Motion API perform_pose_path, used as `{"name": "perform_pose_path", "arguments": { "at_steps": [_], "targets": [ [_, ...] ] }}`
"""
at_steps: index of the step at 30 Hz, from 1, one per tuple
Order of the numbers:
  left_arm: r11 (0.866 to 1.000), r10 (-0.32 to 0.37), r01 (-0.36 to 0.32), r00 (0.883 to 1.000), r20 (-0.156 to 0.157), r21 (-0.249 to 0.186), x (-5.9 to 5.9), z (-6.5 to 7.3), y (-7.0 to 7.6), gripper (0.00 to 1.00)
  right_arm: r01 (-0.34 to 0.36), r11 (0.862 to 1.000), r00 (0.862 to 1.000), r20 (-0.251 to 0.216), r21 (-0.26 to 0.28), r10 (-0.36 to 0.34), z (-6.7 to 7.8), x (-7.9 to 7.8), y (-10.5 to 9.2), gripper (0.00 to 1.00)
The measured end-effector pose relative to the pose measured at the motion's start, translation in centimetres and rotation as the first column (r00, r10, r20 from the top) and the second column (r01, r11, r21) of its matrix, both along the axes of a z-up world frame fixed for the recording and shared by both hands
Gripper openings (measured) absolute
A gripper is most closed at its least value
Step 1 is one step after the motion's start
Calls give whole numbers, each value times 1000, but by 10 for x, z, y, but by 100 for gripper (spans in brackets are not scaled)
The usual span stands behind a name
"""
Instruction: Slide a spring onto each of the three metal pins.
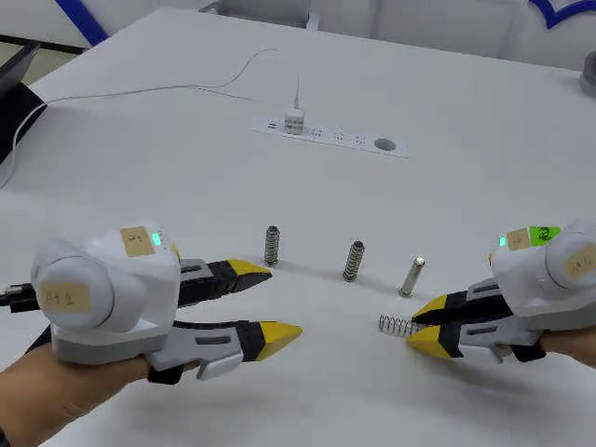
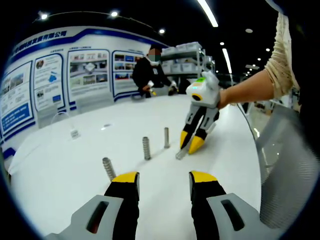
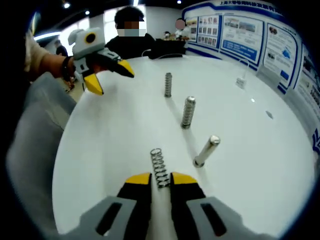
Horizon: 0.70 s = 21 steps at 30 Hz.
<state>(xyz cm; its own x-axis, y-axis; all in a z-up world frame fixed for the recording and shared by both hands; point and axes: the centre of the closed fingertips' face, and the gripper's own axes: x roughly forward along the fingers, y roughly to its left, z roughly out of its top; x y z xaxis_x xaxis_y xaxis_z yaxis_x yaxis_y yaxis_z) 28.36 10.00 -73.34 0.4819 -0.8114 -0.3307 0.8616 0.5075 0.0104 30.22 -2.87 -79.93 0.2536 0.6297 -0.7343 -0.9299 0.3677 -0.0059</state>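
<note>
My right claw [image 3: 160, 179] is pinching one end of a loose spring [image 3: 159, 167] lying on the white surface [image 1: 186, 168], beside the bare metal pin [image 1: 413, 277]; my left claw [image 1: 285, 301] is hovering spread apart.

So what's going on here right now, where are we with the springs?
A person works with a gripper in each hand at a white table. The left pin and the middle pin each already have a coil on them; the third pin is bare. The right gripper has its jaws closed on the loose spring, low beside the bare pin. The left gripper hovers open and empty.
</note>
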Motion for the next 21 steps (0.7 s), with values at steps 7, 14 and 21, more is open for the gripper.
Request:
{"name": "perform_pose_path", "arguments": {
  "at_steps": [7,14,21],
  "targets": [
    [1000,-8,8,1000,0,2,0,-2,-1,40,-5,1000,1000,-5,-21,5,-3,1,-3,13],
    [1000,-26,26,1000,-2,10,-2,-3,-5,39,3,1000,1000,-25,-27,-4,-4,0,-2,12],
    [998,-66,66,998,1,25,-6,-4,-16,39,13,1000,999,-32,-20,-14,-1,0,2,11]
  ]
}}
